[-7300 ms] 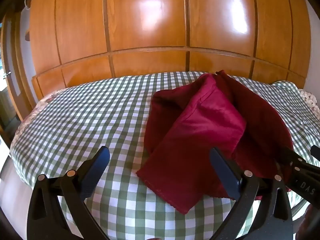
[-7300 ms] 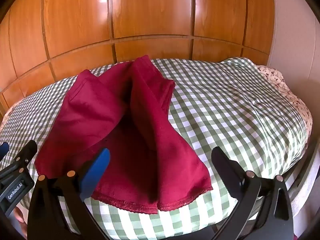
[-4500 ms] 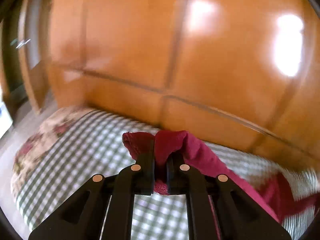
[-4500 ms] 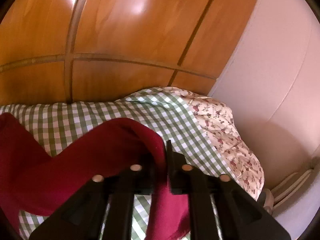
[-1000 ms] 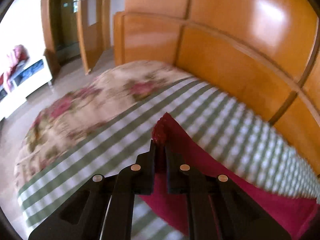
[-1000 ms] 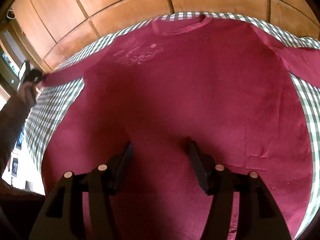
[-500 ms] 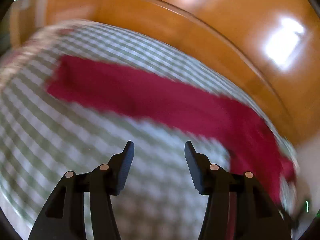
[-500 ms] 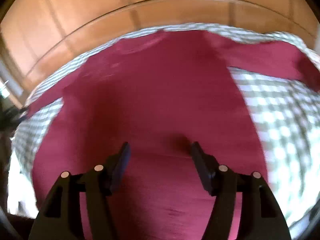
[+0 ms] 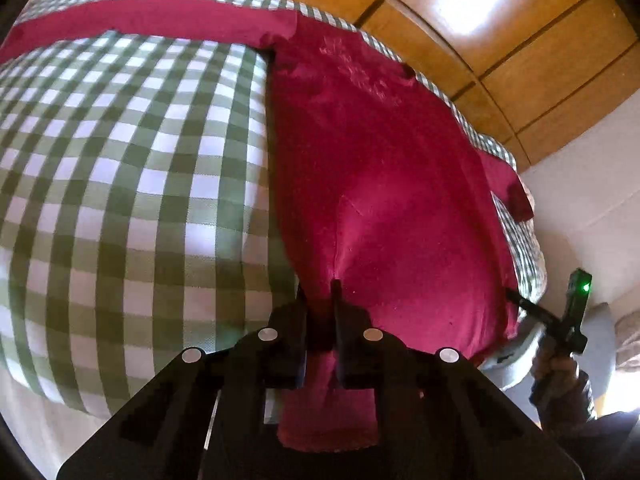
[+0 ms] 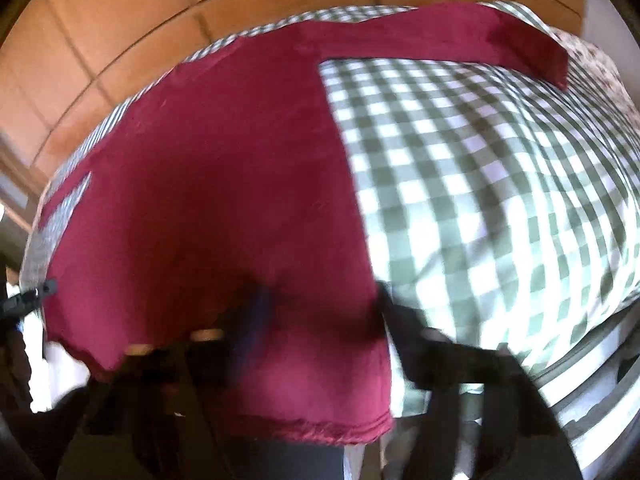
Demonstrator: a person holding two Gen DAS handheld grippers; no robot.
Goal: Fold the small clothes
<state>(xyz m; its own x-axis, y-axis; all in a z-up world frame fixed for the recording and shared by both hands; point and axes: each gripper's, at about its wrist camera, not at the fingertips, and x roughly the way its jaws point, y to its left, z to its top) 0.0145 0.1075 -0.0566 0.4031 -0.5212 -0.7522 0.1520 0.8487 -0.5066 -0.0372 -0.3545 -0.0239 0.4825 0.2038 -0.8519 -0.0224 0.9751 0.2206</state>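
the dark red shirt [image 9: 384,184] lies spread flat on your checked bed cover [image 9: 132,184], sleeves out, while your left gripper [image 9: 319,312] is clenched on its bottom hem and your right gripper [image 10: 320,312] is closing its jaws around the hem's other corner.

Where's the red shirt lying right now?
In the left wrist view, the red shirt lies spread on the checked bedcover, right of center, its collar toward the wooden headboard.
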